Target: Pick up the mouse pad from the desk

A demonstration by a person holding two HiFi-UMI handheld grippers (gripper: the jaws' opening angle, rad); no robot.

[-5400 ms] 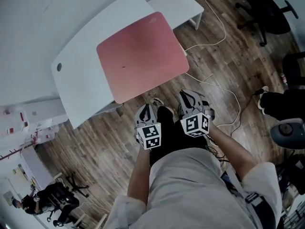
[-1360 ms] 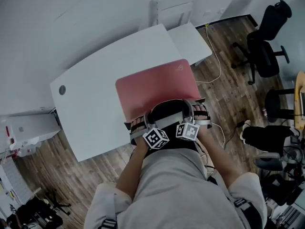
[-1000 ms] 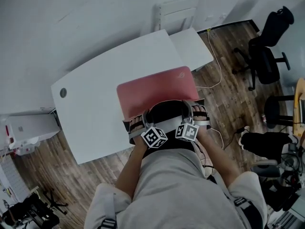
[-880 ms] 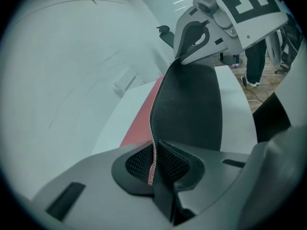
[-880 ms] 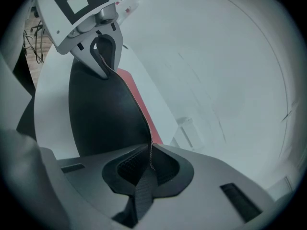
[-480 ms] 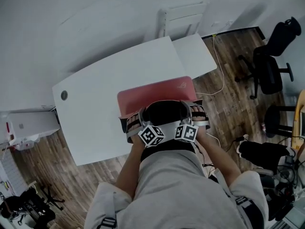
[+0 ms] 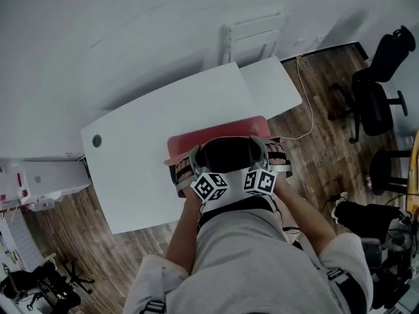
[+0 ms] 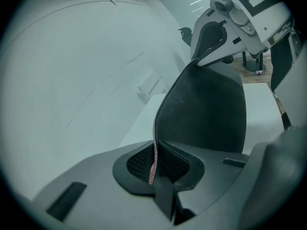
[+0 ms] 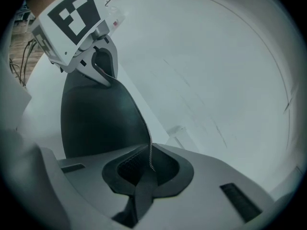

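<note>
The left hand-held gripper and right hand-held gripper each pinch the curled mouse pad

The mouse pad is arching up off the tabletop, black underside bulging toward us. Only a strip of its red top is showing, lying flat by the tabletop's near right edge. Its stitched near edge is standing upright, one corner sitting clamped in the left tool, the other in the right tool.
</note>
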